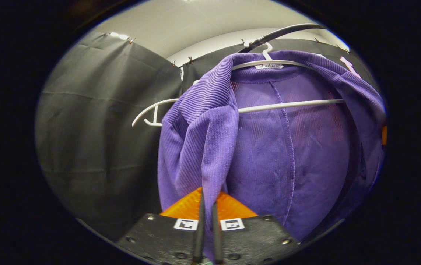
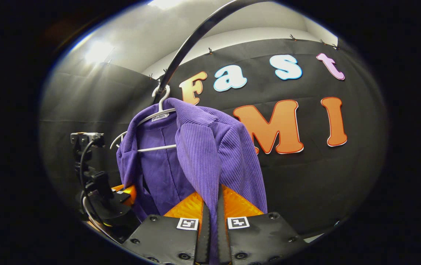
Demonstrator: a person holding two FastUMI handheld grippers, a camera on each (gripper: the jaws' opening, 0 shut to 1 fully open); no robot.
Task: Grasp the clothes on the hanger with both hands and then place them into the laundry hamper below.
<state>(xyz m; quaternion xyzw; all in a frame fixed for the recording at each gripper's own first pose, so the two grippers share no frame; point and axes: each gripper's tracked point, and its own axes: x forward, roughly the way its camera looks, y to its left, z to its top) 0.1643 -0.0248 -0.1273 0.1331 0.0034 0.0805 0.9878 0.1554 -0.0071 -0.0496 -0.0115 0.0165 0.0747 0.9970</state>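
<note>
- The purple ribbed knit jacket hangs open on a white plastic hanger, whose hook sits over a dark curved metal rail near the top of the left gripper view.
- The hanger's crossbar shows through the open front, and one arm pokes out bare to the left; the rest of the hanger is covered by the collar and shoulders.
- The jacket's lower hem is cut off at the bottom of both views, so how far down it hangs cannot be told.
- The laundry hamper lies outside what can be made out here.
- The left gripper has its two dark fingers drawn close together, pinching a fold of the jacket's front panel that runs down between them.
- In the right gripper view the right gripper likewise has its fingers clenched on the other front panel of the jacket, the cloth slipping down between them.
- The hanger and rail show again there; the left gripper sits at the jacket's far edge, mostly hidden by dark hardware and cable.
- The jacket's long axis runs up and down, collar topmost at the hook, open front facing both cameras.
</note>
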